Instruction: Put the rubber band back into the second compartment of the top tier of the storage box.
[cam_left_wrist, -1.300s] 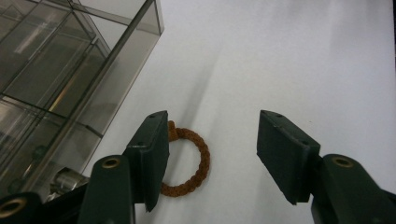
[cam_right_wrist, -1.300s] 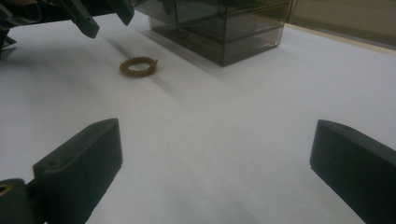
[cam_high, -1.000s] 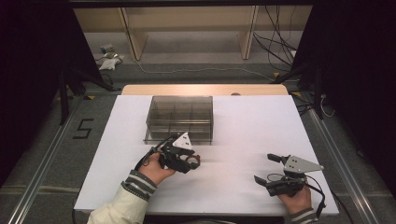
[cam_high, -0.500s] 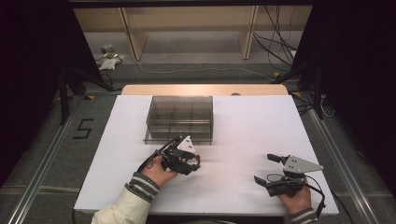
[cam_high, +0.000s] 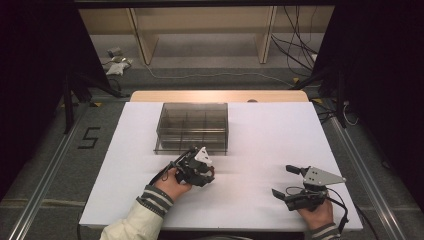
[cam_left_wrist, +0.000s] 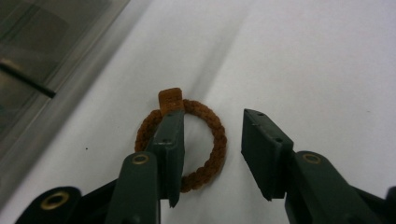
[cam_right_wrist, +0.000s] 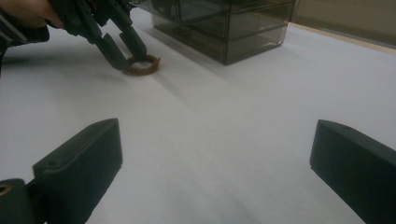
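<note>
A brown braided ring (cam_left_wrist: 217, 140) with a small tab lies flat on the white table (cam_high: 260, 135), just in front of a clear divided box (cam_high: 192, 127). My left gripper (cam_left_wrist: 212, 116) points down at it. One jaw stands inside the ring and the other outside, with the ring's right side between them. The jaws have just been closing, but a gap still separates the outer pad from the ring. In the right gripper view the ring (cam_right_wrist: 142, 65) lies under the left gripper (cam_right_wrist: 126, 58). My right gripper (cam_high: 283, 181) rests at the near right, open wide and holding nothing.
The box (cam_right_wrist: 224, 28) holds several compartments and stands at the table's middle back. A wooden strip (cam_high: 220, 96) borders the far edge. Cables (cam_high: 300, 45) and shelf legs lie on the floor beyond. White tabletop stretches between the two hands.
The left hand has edged slightly to the right near the box's front. The right hand and gripper have stayed put.
</note>
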